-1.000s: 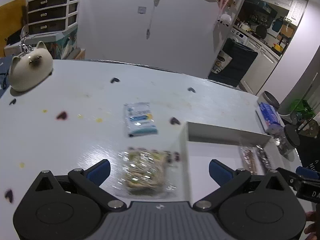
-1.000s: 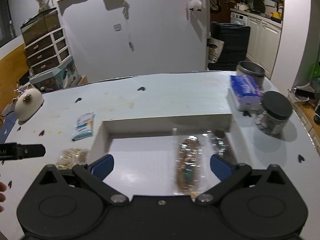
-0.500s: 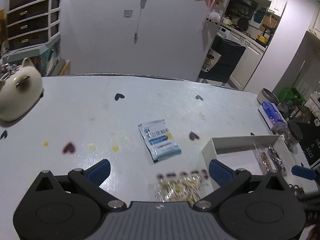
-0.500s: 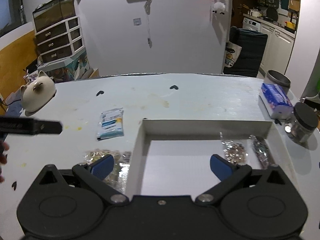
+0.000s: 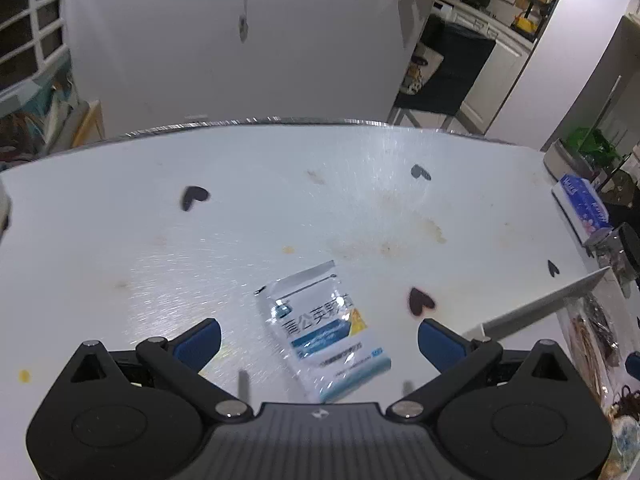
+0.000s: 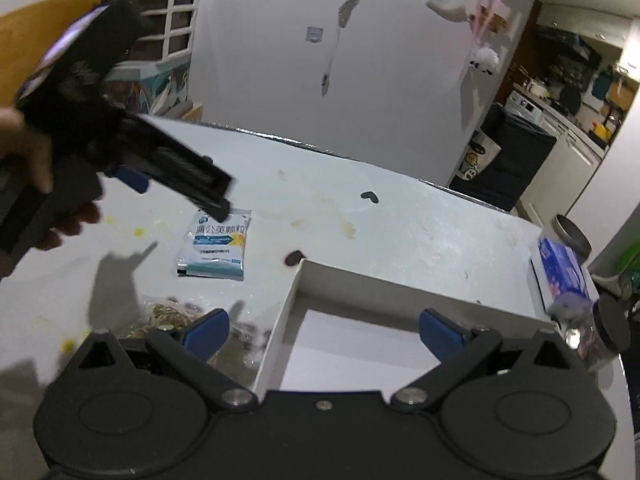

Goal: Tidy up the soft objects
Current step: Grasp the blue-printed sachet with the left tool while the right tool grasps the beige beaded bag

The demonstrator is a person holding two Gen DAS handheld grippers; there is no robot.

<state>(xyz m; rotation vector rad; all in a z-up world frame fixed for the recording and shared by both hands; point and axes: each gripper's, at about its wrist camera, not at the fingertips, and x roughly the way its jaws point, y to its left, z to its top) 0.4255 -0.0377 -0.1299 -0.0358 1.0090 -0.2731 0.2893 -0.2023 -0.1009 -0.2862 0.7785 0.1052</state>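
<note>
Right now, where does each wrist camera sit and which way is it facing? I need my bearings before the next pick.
Left wrist: rides the left gripper, looking forward and down over the white table at the blue-and-white sachet; its own open fingers show.
Right wrist: rides the right gripper, facing the white box corner and the clear packet; its open fingers, the left gripper and the left hand show.
Shared: the sachet, the table and the white box.

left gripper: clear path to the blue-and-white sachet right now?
Probably yes. The left gripper is open, with the blue-and-white sachet lying flat on the table in line between its fingers and nothing on top. The white box stands off to its right, apart.
</note>
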